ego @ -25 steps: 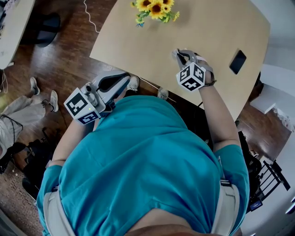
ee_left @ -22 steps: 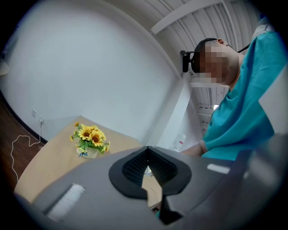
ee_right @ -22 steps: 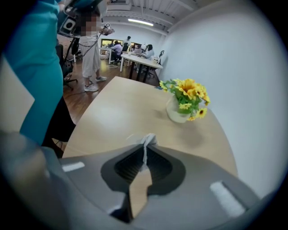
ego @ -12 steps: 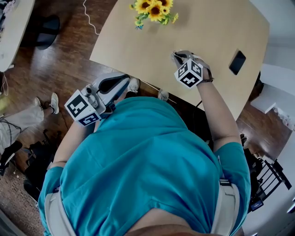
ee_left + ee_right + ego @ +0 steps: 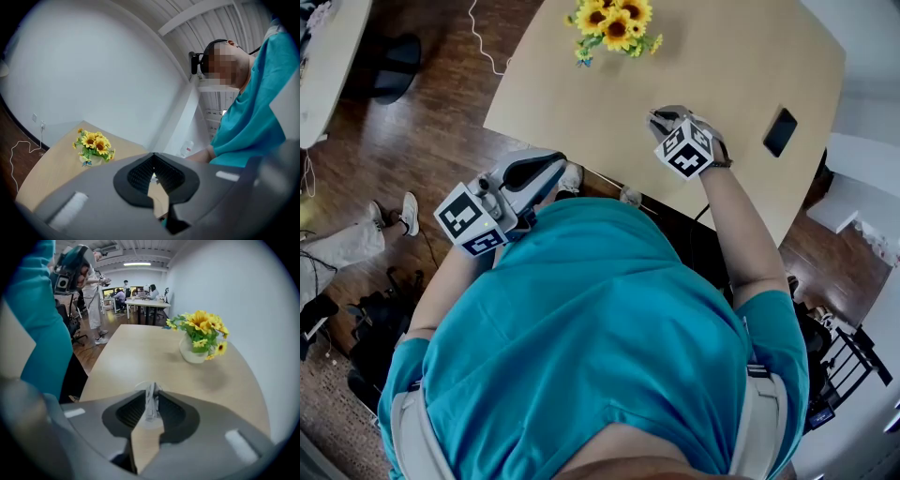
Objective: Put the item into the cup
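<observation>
Right gripper has tilted slightly and its jaws have just been opening, now narrowly apart around the slim pale item standing in the clear cup. It is best lifted straight up so the pads do not snag the item. The left gripper has its jaws together.

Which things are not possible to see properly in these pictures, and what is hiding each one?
- Pale-rimmed cup: the right gripper view shows only a curved edge behind the jaws; in the head view the right gripper covers it.
- Thin silvery item: stands between those jaws, which have just been opening; too blurred to identify.
- Flat black rectangle on the beige table: head view, too small to identify.
</observation>
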`<state>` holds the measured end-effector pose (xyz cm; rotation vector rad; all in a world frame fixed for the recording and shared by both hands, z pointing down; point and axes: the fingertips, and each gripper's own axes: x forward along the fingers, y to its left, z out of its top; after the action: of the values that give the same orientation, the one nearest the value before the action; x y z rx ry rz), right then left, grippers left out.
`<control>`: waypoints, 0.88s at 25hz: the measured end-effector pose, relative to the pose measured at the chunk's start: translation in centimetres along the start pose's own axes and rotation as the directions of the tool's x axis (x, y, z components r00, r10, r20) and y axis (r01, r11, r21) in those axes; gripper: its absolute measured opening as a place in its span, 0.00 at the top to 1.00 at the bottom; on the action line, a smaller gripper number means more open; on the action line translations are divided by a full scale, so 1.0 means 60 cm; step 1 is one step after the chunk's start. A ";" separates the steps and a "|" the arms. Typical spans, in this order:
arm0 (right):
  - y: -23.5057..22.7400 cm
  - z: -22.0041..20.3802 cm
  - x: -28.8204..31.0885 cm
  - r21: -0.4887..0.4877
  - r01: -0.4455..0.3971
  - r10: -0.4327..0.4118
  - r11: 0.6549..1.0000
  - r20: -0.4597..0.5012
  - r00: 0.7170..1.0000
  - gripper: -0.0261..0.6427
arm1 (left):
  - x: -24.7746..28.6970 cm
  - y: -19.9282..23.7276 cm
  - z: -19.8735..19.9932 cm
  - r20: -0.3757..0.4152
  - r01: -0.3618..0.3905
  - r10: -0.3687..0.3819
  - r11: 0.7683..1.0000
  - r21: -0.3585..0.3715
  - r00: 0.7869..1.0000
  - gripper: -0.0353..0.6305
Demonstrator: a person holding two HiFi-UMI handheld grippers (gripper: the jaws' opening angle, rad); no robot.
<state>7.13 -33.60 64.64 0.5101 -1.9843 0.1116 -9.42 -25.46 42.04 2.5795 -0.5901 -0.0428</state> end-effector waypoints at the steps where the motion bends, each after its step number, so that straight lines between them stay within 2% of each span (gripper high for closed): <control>1: 0.000 0.003 -0.002 0.005 -0.003 0.003 1.000 0.003 1.000 0.83 | -0.001 0.002 0.002 0.001 0.002 -0.002 1.000 0.001 1.000 0.94; 6: -0.006 0.019 -0.030 0.026 0.032 -0.033 0.999 0.051 0.998 0.75 | -0.011 0.013 0.015 0.003 0.025 -0.025 1.000 0.003 1.000 0.94; 10: -0.023 0.038 -0.081 0.050 0.115 -0.120 0.992 0.116 0.986 0.75 | -0.024 0.022 0.031 0.005 0.072 -0.073 0.997 0.012 0.997 0.94; 13: -0.030 0.053 -0.132 0.125 0.179 -0.199 0.976 0.170 0.965 0.75 | -0.038 0.027 0.043 0.002 0.125 -0.125 0.992 0.030 0.992 0.94; 17: -0.026 0.074 -0.220 0.273 0.263 -0.328 0.926 0.232 0.916 0.75 | -0.058 0.029 0.051 -0.019 0.205 -0.204 0.977 0.052 0.979 0.94; 22: 0.016 0.068 -0.334 0.468 0.301 -0.464 0.831 0.283 0.839 0.78 | -0.062 0.011 0.040 -0.049 0.315 -0.313 0.949 0.035 0.949 0.94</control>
<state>10.78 -27.89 45.33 1.2937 -2.1979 0.1792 -13.36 -25.54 39.98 2.6838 -0.1605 -0.0814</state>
